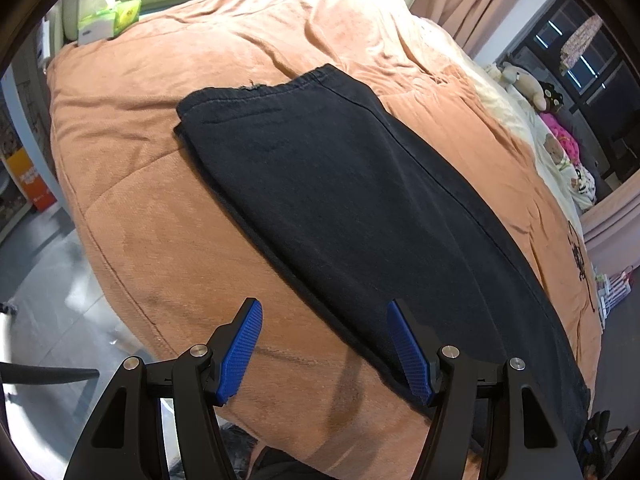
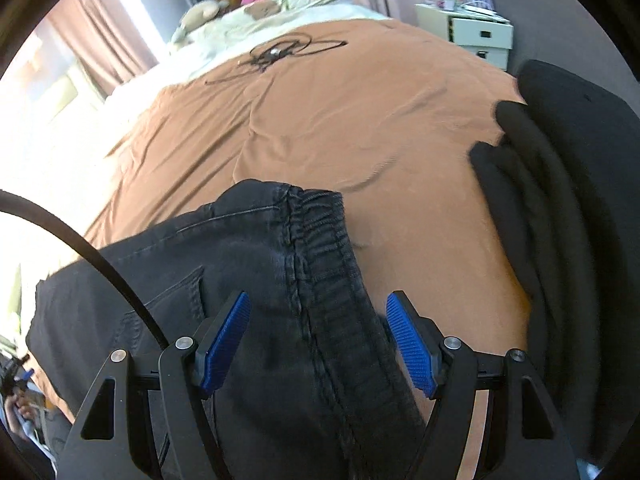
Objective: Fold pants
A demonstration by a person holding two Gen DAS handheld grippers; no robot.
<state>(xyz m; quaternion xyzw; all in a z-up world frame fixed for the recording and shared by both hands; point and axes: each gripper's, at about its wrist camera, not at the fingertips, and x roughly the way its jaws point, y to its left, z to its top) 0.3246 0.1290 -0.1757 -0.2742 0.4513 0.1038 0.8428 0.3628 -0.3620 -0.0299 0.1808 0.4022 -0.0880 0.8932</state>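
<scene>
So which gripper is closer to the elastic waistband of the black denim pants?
Right. The right gripper hangs open right over the gathered waistband. The left gripper is open beside the pants, near the opposite end.

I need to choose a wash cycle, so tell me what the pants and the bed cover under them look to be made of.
Pants: black, matte, likely a faded denim-like cotton; raised double stitching, a patch pocket and a gathered elastic waistband show.
Bed cover: orange-brown, soft and fuzzy, probably fleece or plush; its nap catches light, and quilted seams suggest padding.
</scene>
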